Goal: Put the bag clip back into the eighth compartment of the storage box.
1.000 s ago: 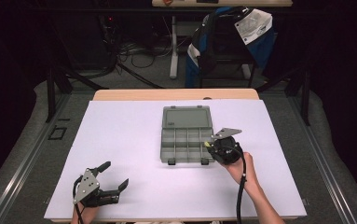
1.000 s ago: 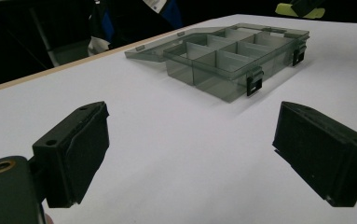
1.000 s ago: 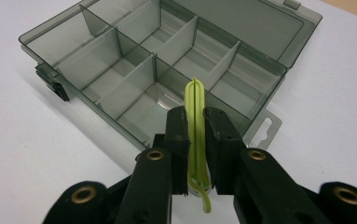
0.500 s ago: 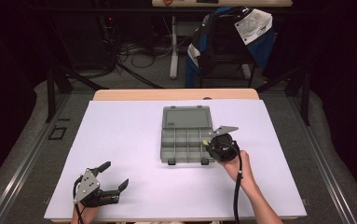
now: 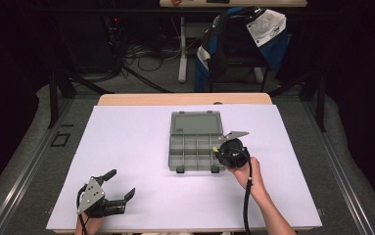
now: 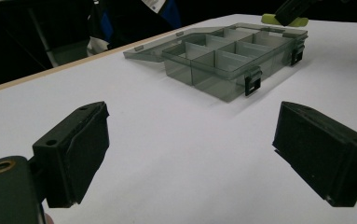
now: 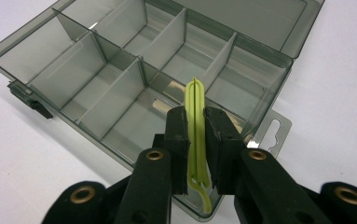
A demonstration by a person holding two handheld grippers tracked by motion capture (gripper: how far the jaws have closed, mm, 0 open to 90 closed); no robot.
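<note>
A white-topped table (image 5: 141, 147) with a wooden far edge carries an open smoky-grey compartment box (image 5: 195, 147), lid laid flat toward the far side

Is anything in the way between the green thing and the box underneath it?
Nothing visible. The right hand-held gripper holds the yellow-green clip over the open organizer box, whose lid is folded back, with bare compartments below.

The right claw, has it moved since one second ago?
Yes. The right claw, shut on a green clip, has moved left and slightly away from the person, now over the organizer box's right edge.
</note>
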